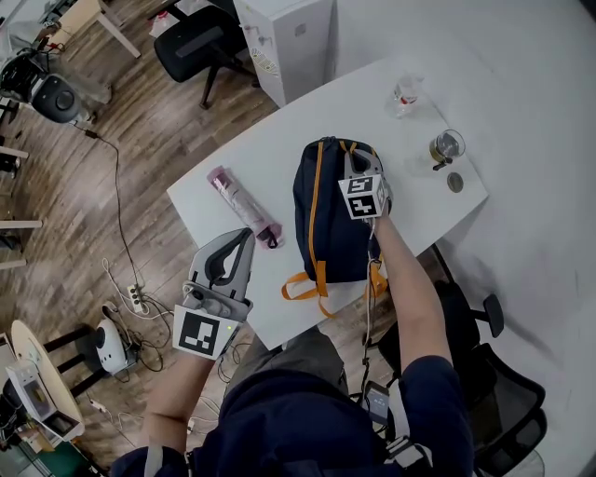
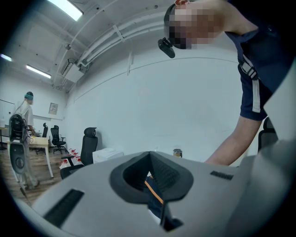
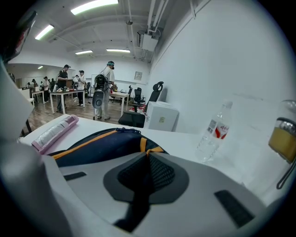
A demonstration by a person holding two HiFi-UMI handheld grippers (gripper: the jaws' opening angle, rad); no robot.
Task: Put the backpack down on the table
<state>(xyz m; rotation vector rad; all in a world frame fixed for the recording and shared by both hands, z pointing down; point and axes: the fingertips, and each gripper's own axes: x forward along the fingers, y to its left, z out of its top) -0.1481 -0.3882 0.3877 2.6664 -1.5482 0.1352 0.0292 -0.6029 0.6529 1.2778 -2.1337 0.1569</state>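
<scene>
Backpack (image 1: pixel 328 216) lies on the worktop (image 1: pixel 279 130), straps (image 1: pixel 303 291) hanging over the near edge. The jaws of our right gripper (image 1: pixel 357 164) pinch its top loop; those of our left gripper (image 1: pixel 246 235) are pressed together, empty. If we tug, it may slide off.

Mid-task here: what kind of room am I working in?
Most likely an open-plan office or lab. A black office chair stands by the white table, and the right gripper view shows desks with people standing at them under ceiling strip lights.
</scene>
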